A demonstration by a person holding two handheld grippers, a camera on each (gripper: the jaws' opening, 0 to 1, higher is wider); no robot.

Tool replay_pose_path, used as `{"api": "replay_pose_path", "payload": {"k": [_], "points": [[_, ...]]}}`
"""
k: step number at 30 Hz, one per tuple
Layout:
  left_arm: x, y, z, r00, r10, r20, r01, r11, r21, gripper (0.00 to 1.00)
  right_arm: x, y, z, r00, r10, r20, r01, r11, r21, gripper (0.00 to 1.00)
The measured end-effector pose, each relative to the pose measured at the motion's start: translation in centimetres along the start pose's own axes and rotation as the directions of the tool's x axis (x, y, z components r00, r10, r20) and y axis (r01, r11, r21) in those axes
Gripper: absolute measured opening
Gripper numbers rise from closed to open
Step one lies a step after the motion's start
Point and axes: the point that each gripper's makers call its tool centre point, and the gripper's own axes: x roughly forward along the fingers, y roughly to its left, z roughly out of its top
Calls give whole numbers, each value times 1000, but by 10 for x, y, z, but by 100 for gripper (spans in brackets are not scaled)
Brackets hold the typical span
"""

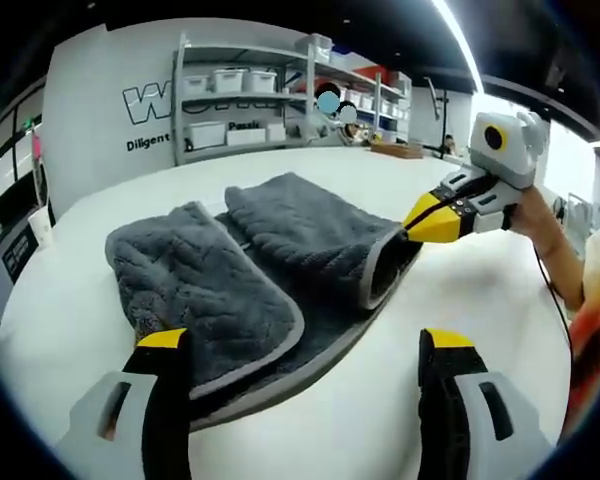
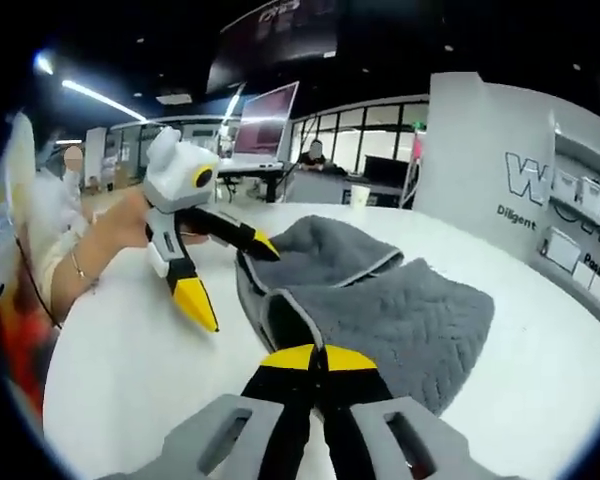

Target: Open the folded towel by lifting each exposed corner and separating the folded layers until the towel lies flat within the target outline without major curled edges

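Towel [image 1: 280, 270] corner under right gripper [image 2: 315, 362] is hidden by its jaws, which are clamped on the edge. Left gripper [image 1: 300, 345] jaws wide apart, one touching towel.

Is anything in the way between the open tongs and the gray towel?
No, nothing visible is in the way. In the left gripper view, the left tongs are open right at the near edge of the towel, with bare white table around them. The right tongs are already shut on a folded flap's edge.
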Motion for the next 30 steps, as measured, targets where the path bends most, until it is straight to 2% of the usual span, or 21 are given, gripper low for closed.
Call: {"api": "replay_pose_path", "payload": {"k": [18, 26, 30], "points": [[0, -2, -2, 1000, -1, -10, 1, 1000, 6, 92, -4, -5, 7, 999, -13, 39, 12, 1000, 25, 0], [1, -1, -3, 1000, -1, -13, 1, 1000, 6, 91, -16, -19, 16, 995, -50, 89, 45, 997, 57, 0], [1, -1, -3, 1000, -1, -15, 2, 1000, 5, 91, -25, -32, 21, 988, -92, 121, 82, 992, 91, 0]]}}
